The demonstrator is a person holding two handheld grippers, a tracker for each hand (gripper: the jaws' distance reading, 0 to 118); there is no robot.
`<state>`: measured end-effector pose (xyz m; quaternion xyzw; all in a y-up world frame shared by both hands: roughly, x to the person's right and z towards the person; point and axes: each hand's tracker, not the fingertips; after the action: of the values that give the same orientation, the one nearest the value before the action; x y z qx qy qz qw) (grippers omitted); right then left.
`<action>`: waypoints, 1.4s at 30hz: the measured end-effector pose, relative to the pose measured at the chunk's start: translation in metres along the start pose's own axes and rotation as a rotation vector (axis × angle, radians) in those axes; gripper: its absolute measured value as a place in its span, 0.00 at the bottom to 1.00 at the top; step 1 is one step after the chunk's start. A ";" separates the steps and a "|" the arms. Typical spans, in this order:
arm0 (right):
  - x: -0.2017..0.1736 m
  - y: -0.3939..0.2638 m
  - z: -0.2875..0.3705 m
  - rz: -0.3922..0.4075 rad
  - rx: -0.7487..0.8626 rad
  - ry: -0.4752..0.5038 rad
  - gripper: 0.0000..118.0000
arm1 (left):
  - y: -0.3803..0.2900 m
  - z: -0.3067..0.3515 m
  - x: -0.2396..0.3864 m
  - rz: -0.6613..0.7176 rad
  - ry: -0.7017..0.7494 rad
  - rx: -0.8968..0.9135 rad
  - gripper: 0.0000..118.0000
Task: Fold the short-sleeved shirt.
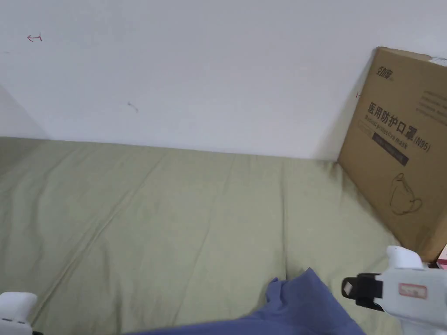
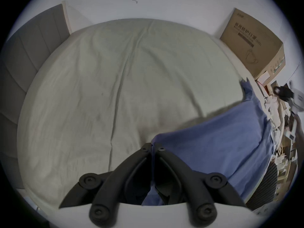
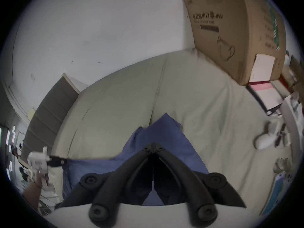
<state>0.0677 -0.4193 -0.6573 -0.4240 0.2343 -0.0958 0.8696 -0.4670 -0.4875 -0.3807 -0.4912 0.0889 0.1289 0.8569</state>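
Note:
A blue short-sleeved shirt (image 1: pixel 301 305) hangs stretched above a pale green bed (image 1: pixel 174 218), its upper edge peeking up at the bottom of the head view. My left gripper (image 2: pixel 152 146) is shut on one end of the shirt (image 2: pixel 213 142), with blue cloth running between its black jaws. My right gripper (image 3: pixel 153 146) is shut on the other end, where a loose flap of shirt (image 3: pixel 164 132) stands up past the jaws. The right gripper's white body (image 1: pixel 406 290) sits at the lower right of the head view, the left gripper's body (image 1: pixel 15 312) at the lower left corner.
A large cardboard box (image 1: pixel 401 148) leans against the white wall at the bed's far right. Smaller boxes and a white device (image 3: pixel 266 139) lie on the bed near it. A grey headboard (image 2: pixel 24 50) stands at the left. Cluttered shelves (image 2: pixel 172 149) show past the bed's side.

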 end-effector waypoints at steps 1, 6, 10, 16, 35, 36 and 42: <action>0.004 0.012 -0.017 -0.011 -0.007 -0.006 0.43 | 0.001 0.007 0.002 -0.004 0.009 0.040 0.01; 0.029 0.027 -0.101 0.017 -0.266 -0.143 0.97 | -0.003 0.028 0.009 0.007 -0.007 0.071 0.01; 0.028 0.023 -0.146 0.067 -0.347 -0.222 0.87 | -0.004 0.030 0.007 0.043 -0.030 0.062 0.01; 0.010 0.016 -0.120 0.216 -0.326 -0.201 0.17 | -0.007 0.016 -0.002 0.058 -0.018 0.025 0.01; 0.011 -0.004 0.091 0.077 0.116 -0.057 0.03 | 0.039 0.039 0.008 0.015 -0.122 0.240 0.01; 0.005 -0.017 0.109 0.081 0.120 -0.051 0.03 | 0.037 0.045 0.009 -0.014 -0.132 0.232 0.01; 0.018 -0.098 0.180 0.001 0.022 -0.016 0.03 | -0.005 0.085 0.005 -0.155 -0.141 0.135 0.01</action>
<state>0.1744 -0.3622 -0.4916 -0.4149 0.2264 -0.0946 0.8762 -0.4583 -0.4159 -0.3360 -0.4277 -0.0014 0.0901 0.8994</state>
